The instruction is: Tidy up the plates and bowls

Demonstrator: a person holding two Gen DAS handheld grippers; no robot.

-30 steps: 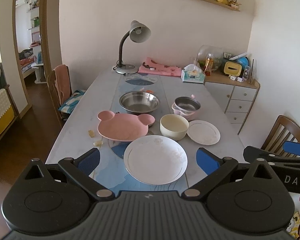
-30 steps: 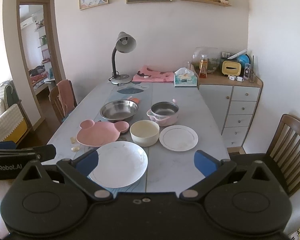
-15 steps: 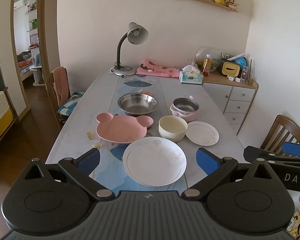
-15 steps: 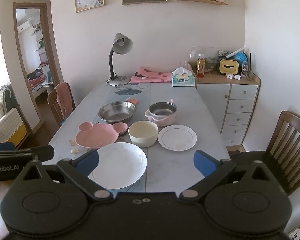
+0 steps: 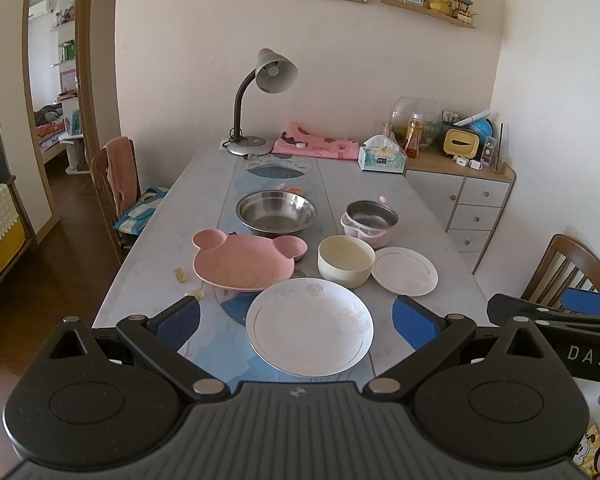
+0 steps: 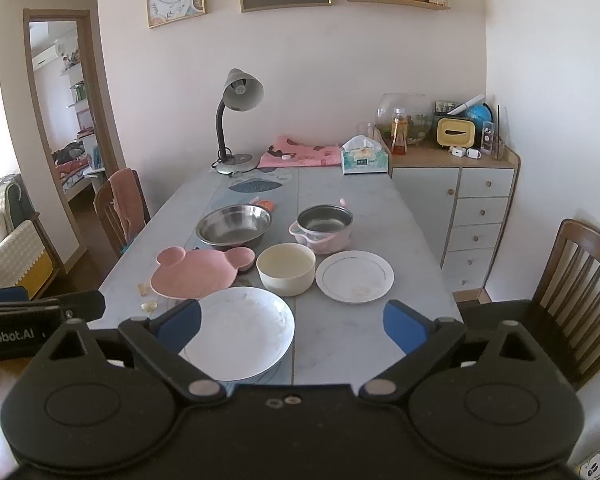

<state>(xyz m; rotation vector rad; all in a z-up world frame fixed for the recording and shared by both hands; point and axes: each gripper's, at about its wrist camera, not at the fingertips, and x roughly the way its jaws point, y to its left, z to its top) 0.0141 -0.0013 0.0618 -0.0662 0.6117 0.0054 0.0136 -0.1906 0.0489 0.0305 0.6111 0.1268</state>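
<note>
1. Since a second ago both views have pulled back and tilted a bit; the dishes haven't budged.
2. Left gripper [image 5: 296,316] and right gripper [image 6: 292,326] both hang wide open, holding nothing, above the table's [image 5: 440,216] near edge.
3. Large white plate [image 5: 310,330] sits nearest, pink bear plate [image 5: 244,260] far-left of it, cream bowl [image 5: 346,261] and small plate [image 5: 405,271] far-right, steel bowl [image 5: 276,212] and pink pot [image 5: 370,218] behind.
4. Looks like the approach step, nothing stacked yet. Next move probably needs a jaw lowered onto a rim.

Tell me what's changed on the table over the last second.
Nothing was grasped or released. Both cameras' views shifted slightly. The left gripper and right gripper hang open near the large white round plate; the pink bear-shaped plate and cream bowl stayed put.
</note>
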